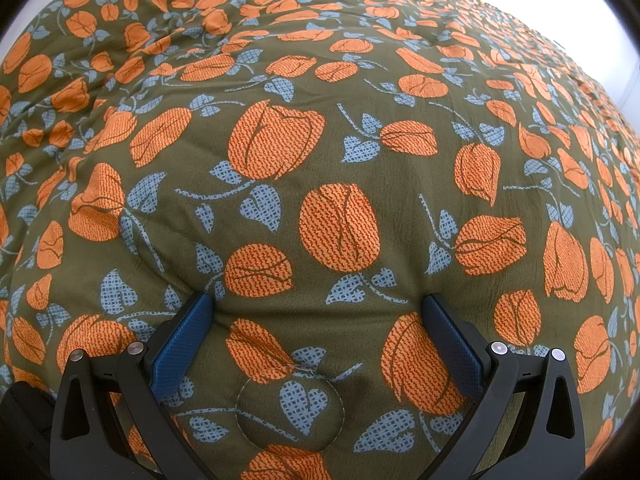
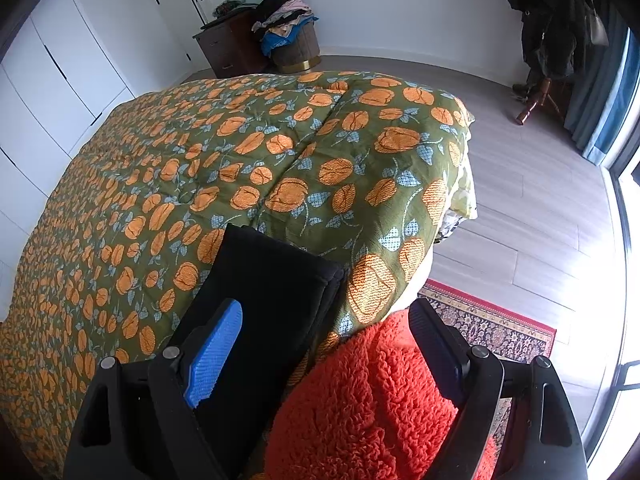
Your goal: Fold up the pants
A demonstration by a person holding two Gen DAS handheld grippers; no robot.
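Black pants (image 2: 276, 280), folded into a narrow stack, lie on the flowered bedspread (image 2: 168, 184) near the bed's right edge in the right wrist view. My right gripper (image 2: 326, 312) is open and empty, held above the pants, its left blue finger over them and its right finger over a red fleecy blanket (image 2: 372, 400). My left gripper (image 1: 316, 304) is open and empty, close over the bedspread (image 1: 320, 160). No pants show in the left wrist view.
A patterned rug (image 2: 492, 328) lies on the grey wood floor (image 2: 540, 208) right of the bed. A basket piled with clothes (image 2: 288, 28) and a dark dresser (image 2: 228, 48) stand by the far wall. Coats hang on a rack (image 2: 552, 32). White wardrobes (image 2: 52, 80) stand left.
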